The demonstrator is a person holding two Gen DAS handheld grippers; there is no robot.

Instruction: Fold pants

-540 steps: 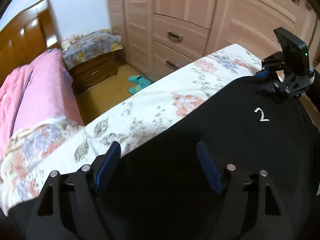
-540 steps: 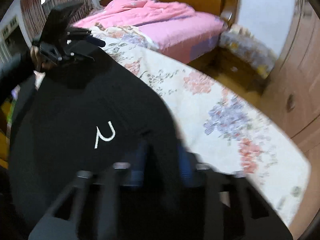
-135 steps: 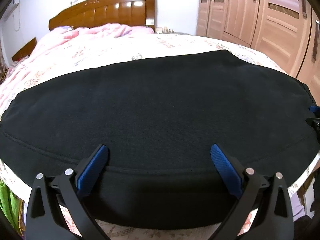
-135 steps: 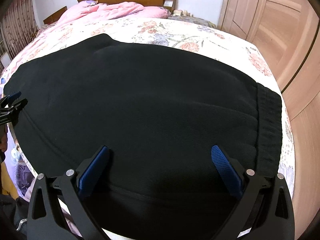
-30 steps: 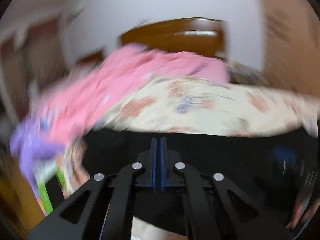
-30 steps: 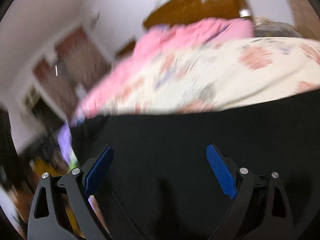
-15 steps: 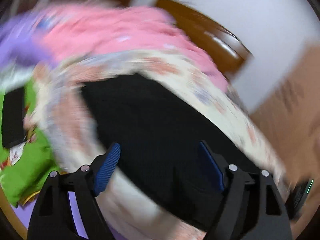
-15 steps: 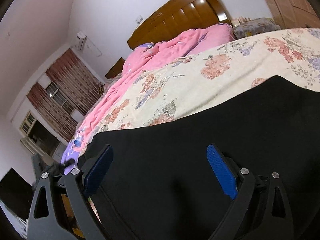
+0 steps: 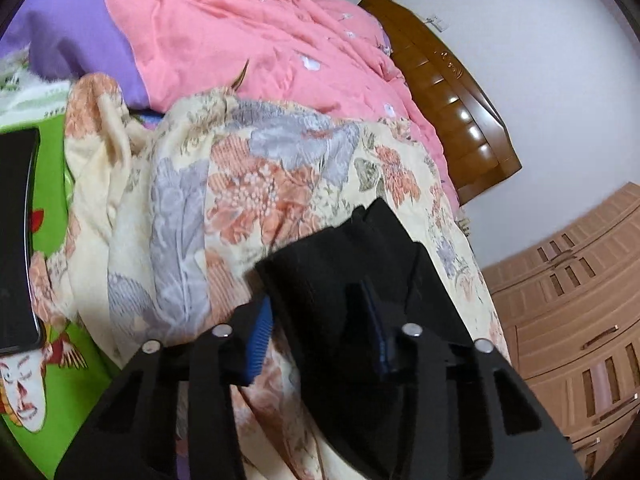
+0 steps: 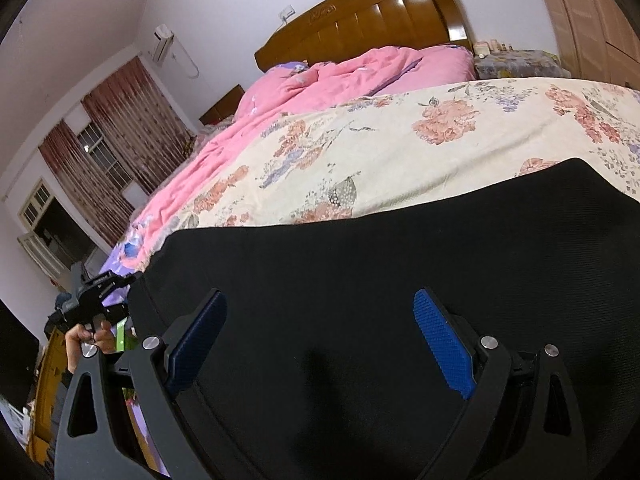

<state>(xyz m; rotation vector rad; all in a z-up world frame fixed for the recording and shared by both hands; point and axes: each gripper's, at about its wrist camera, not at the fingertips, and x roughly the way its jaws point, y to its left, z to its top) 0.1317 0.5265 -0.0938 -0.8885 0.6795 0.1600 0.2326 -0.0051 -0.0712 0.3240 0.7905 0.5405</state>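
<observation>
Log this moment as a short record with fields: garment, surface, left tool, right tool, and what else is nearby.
garment: black knit pants, lying flat on the bed
surface: cream floral bedspread
left tool: jaws have just been closing, the pants' corner between the blue pads, grip not confirmed
right tool: open, hovering over the pants, holding nothing
nearby: rumpled pink quilt; brown wooden headboard; tan wooden wardrobe

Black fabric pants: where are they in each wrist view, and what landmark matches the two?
Left wrist: black fabric pants, lower centre; a corner lies between the left tongs.
Right wrist: pants fill the lower half, beneath the open right tongs.
Shared landmark: brown wooden headboard, upper right, top centre.
</observation>
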